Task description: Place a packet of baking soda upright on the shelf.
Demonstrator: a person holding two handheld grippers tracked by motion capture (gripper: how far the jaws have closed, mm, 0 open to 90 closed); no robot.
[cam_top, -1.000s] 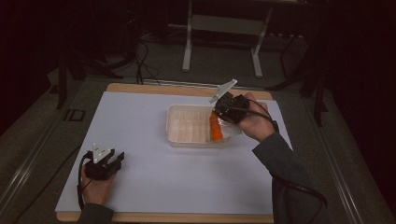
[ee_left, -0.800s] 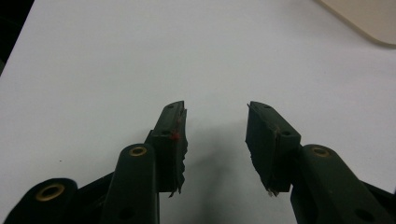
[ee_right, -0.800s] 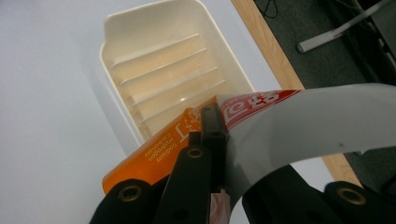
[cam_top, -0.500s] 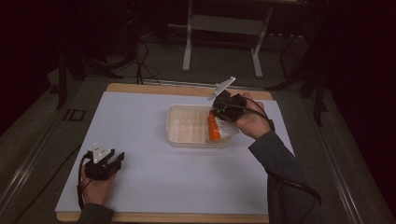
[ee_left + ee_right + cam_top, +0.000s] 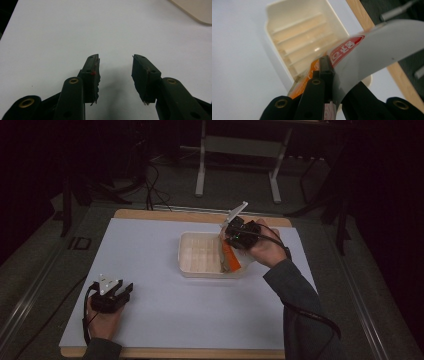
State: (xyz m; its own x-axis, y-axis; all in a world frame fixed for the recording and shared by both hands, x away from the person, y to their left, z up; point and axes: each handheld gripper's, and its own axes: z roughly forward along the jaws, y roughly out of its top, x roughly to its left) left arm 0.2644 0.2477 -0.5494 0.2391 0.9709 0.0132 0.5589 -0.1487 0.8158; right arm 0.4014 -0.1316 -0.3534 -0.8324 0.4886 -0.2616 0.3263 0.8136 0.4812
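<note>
**Film pinched over the tray**

My right claw [image 5: 231,236] grips the tray's white printed film [image 5: 372,47], peeled up over the cream tray [image 5: 200,270] mid-desk [image 5: 150,245]. My left claw [image 5: 115,72] rests wide, empty, near the desk's front-left corner.

I see cream tray [image 5: 200,251]: glossy ribbed plastic. Wrapper [image 5: 372,42]: smooth printed film. Table [image 5: 150,285]: matt white sheet, wood edge. My gripper pads [image 5: 94,75]: rough, frayed.
</note>
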